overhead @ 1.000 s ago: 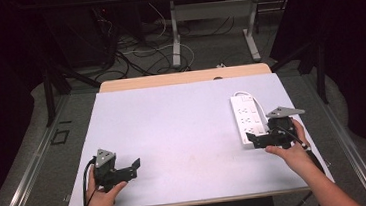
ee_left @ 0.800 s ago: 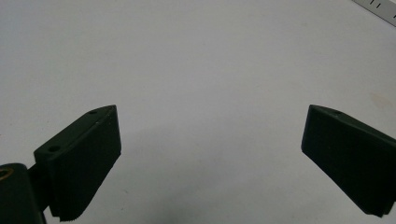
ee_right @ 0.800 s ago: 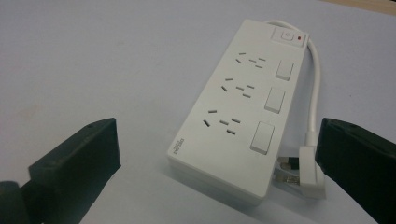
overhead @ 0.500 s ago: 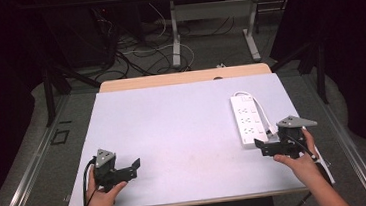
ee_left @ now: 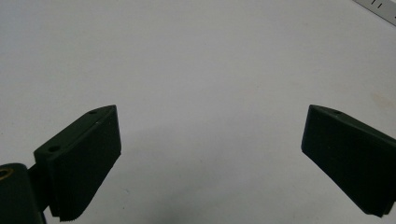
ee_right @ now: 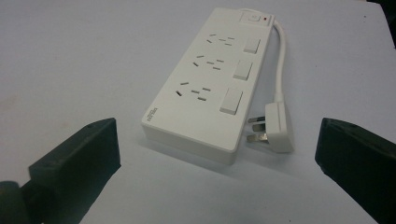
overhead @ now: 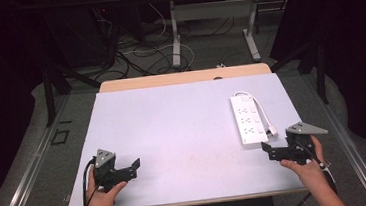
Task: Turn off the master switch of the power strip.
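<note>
A white power strip [overhead: 247,120] with three sockets and switches lies flat at the table's right side; its cable loops back to a white plug [overhead: 272,131] resting beside it. In the right gripper view the power strip [ee_right: 210,87] and plug [ee_right: 275,126] lie just ahead of the jaws. My right gripper [overhead: 269,151] hovers open near the front right edge, just short of the strip's near end, holding nothing. My left gripper [overhead: 135,166] rests open at the front left over bare table, also holding nothing. In the left gripper view, a corner of the strip [ee_left: 380,8] shows far off.
The pale table top [overhead: 183,128] has a wooden strip along its far edge. Beyond the table, cables lie on the floor among desk legs [overhead: 177,38]. A rail runs along the floor at the left.
My right gripper has drawn back toward the front edge and slightly right, away from the power strip. The left gripper has stayed put.
</note>
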{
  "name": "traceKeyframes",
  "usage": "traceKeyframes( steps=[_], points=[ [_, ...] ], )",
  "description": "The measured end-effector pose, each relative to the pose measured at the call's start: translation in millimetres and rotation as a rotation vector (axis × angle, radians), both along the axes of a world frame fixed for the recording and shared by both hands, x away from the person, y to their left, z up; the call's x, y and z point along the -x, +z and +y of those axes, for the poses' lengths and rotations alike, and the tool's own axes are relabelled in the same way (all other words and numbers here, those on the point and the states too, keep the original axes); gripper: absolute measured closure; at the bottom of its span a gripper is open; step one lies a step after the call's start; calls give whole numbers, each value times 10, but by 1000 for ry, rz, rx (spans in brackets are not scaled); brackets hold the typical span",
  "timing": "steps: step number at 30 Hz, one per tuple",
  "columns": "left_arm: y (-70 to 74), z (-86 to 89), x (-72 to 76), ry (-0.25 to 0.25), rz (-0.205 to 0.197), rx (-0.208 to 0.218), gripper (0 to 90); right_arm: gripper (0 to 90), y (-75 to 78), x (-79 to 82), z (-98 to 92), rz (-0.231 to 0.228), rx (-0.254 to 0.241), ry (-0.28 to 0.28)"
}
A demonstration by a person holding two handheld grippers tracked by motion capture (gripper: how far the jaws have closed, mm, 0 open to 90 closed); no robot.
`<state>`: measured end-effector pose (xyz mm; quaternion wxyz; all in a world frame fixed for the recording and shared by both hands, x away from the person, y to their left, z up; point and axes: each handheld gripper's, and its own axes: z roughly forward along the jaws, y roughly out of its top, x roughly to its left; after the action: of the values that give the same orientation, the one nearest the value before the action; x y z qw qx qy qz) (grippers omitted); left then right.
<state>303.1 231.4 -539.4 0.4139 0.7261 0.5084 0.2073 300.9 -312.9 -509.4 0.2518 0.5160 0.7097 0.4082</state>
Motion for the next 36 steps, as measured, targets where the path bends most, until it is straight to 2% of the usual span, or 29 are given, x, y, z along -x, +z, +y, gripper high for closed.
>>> traceKeyframes(
  steps=[1, 4, 8, 11, 14, 23, 26, 29, 30, 31, 36],
  points=[
    [-1, 0, 0, 0, -1, 0, 47, 0, -17, 6, -10, -10, -6, -11],
    [-4, -5, -3, 2, -2, 3, 47, 0, -49, 32, -64, -1, -11, -7],
    [-3, -1, -2, 0, -1, -2, 47, 0, -91, 68, -124, -2, 4, -21],
    [-5, -6, -3, 3, -2, 4, 47, 0, -133, 87, -147, -11, -9, -40],
    [-6, -14, -1, 7, -2, 6, 47, 0, -166, 105, -191, -13, 1, -40],
    [-3, -9, 0, 1, 2, 1, 47, 0, -285, 148, -282, -19, -36, -77],
    [-9, -15, -3, 6, -2, 6, 47, 0, -339, 133, -320, -34, -9, -81],
    [-8, -15, -4, 6, -2, 6, 47, 0, -375, 139, -335, -15, -19, -85],
    [-8, -14, -7, 6, -5, 5, 47, 0, -377, 146, -349, -8, -2, -84],
    [-8, -15, -8, 6, -5, 6, 47, 0, -395, 141, -342, -21, -12, -91],
    [-10, -14, -10, 5, -3, 2, 47, 0, -436, 140, -360, -21, -8, -95]
  ],
)
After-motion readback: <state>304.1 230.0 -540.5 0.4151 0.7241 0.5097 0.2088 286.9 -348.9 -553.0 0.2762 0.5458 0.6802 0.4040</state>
